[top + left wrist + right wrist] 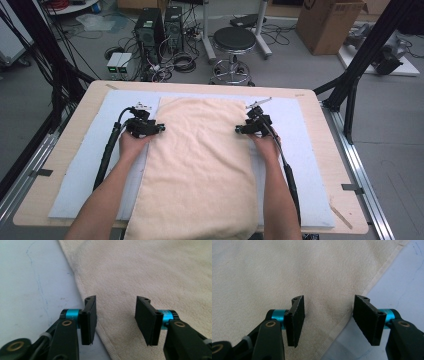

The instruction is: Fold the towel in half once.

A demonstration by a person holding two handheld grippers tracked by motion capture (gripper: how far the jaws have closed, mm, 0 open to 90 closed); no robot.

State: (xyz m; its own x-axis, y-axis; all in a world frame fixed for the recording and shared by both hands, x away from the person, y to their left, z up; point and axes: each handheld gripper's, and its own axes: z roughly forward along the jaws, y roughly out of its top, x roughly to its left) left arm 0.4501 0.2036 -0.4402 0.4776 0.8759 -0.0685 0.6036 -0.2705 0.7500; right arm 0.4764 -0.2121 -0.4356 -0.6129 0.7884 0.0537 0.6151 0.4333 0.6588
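Note:
A cream towel [197, 165] lies flat along the middle of the table, hanging over the near edge. My left gripper [161, 128] is open at the towel's left edge, its jaws spread above the hem [100, 332]. My right gripper [238, 129] is open at the towel's right edge, straddling the hem [337, 327]. Nothing is held between either pair of jaws. In the left gripper view the towel [150, 272] covers the right side; in the right gripper view the towel [274, 272] covers the left.
A pale blue mat [310, 150] covers the wooden table [75, 130] under the towel. Beyond the far edge stand a black stool [234, 40], computer towers [150, 25], cables and a cardboard box [327, 22]. Black frame posts [370, 55] flank the table.

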